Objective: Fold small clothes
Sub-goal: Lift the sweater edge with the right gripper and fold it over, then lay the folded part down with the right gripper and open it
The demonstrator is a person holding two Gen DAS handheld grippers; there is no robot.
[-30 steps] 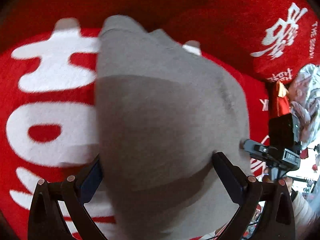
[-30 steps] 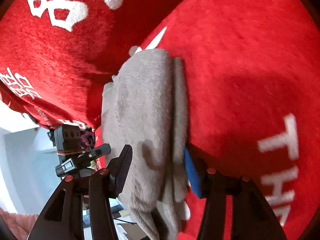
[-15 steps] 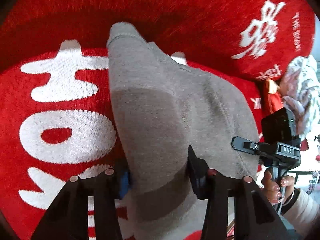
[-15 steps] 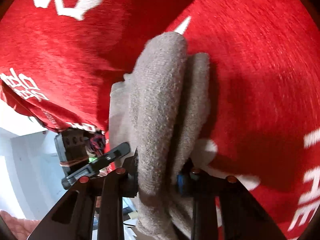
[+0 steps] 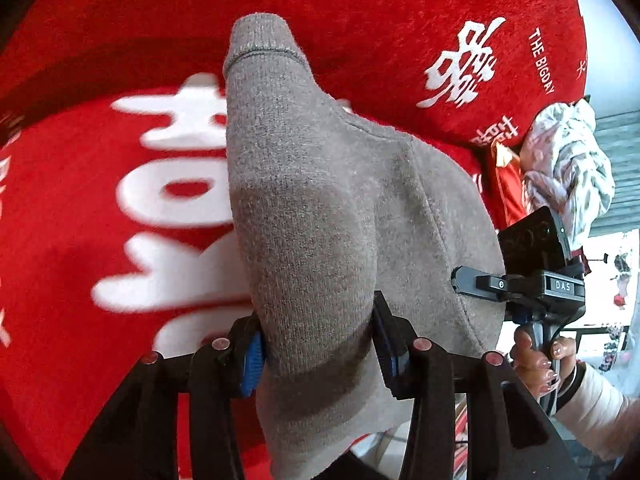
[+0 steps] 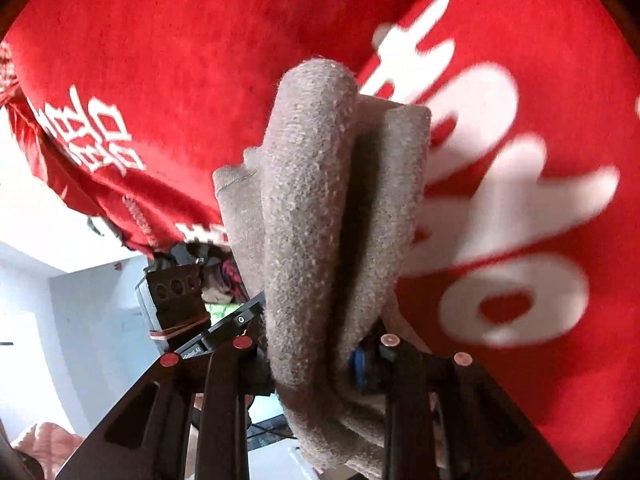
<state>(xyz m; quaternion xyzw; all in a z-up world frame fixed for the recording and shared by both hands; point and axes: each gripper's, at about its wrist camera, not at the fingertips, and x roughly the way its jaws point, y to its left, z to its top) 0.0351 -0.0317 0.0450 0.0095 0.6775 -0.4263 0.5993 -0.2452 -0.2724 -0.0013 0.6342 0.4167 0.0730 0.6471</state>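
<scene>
The grey knit (image 5: 320, 216) fills the gap between the left gripper (image 5: 318, 344) pads and hangs forward over the red cloth (image 5: 80, 208), blocking the way straight ahead; to its left the cloth lies bare and open. On its right the other gripper's black body (image 5: 536, 264) and the hand (image 5: 536, 356) gripping it stand close against the knit, with a bundle of pale fabric (image 5: 568, 172) beyond, so that side is crowded. From the right gripper (image 6: 316, 354) the bunched knit (image 6: 320, 216) likewise plugs the jaws and the middle ahead, the left gripper's body (image 6: 176, 296) sits just left of it, and the cloth (image 6: 560, 80) to the right is free.
</scene>
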